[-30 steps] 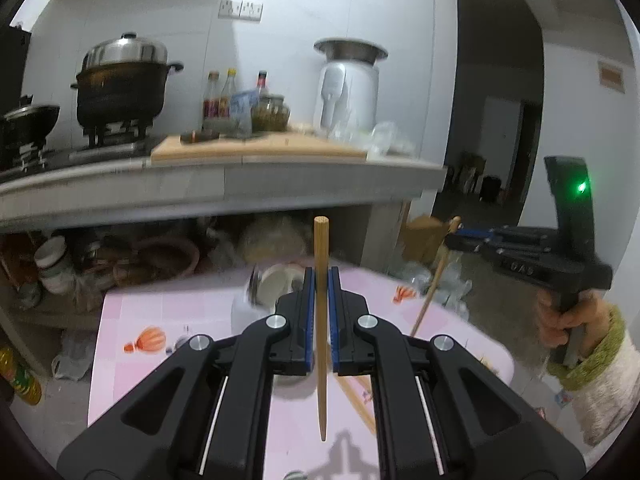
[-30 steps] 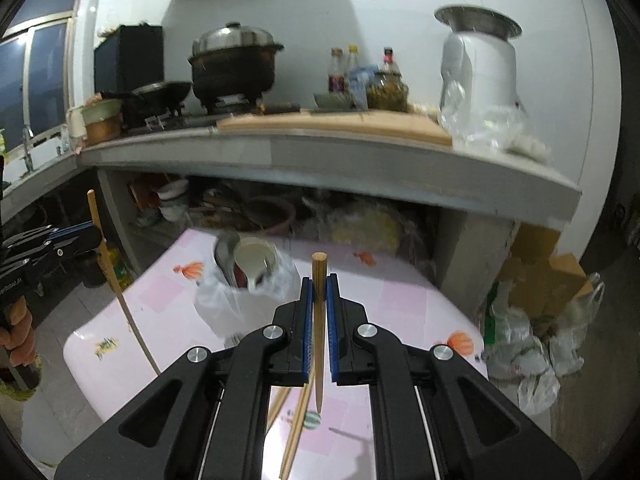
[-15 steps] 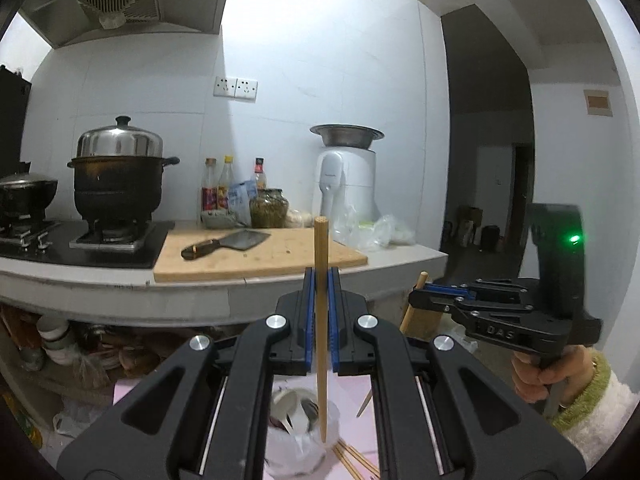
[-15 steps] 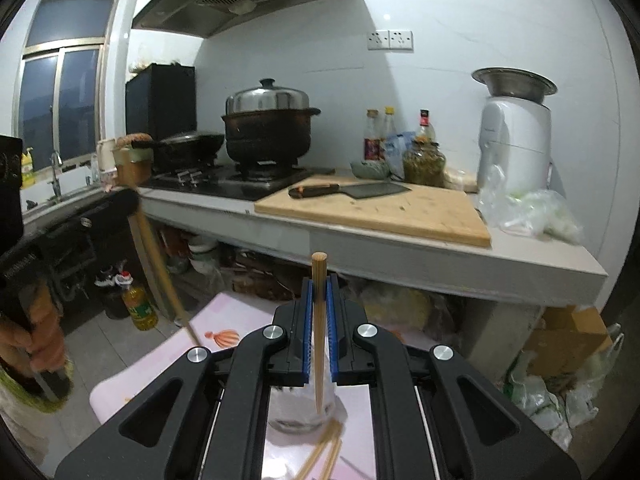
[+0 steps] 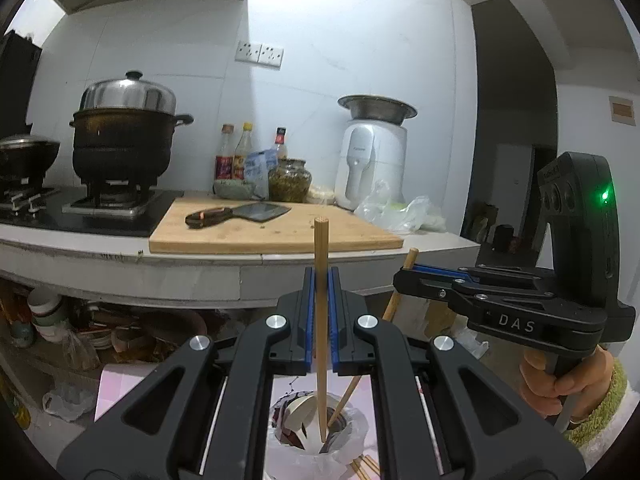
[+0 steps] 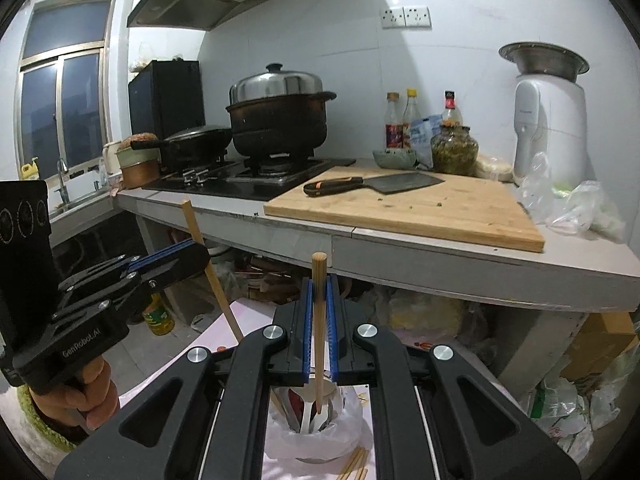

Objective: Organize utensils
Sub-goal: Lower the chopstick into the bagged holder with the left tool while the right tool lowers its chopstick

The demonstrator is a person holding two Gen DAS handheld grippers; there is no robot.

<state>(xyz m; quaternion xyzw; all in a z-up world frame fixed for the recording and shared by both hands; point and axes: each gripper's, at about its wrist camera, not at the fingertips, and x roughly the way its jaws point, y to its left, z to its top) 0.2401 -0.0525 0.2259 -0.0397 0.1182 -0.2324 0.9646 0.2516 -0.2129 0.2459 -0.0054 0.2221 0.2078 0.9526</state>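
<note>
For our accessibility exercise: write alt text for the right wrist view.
The right gripper holds a wooden chopstick upright in shut jaws above a bag-lined utensil cup. At left, the left gripper holds another chopstick.

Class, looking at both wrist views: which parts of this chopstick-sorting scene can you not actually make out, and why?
- Utensil holder, left wrist view: base hidden by the left gripper and plastic bag.
- Loose chopsticks, right wrist view: cut off by the bottom edge.
- Under-counter shelf: contents too dark and cluttered.
</note>
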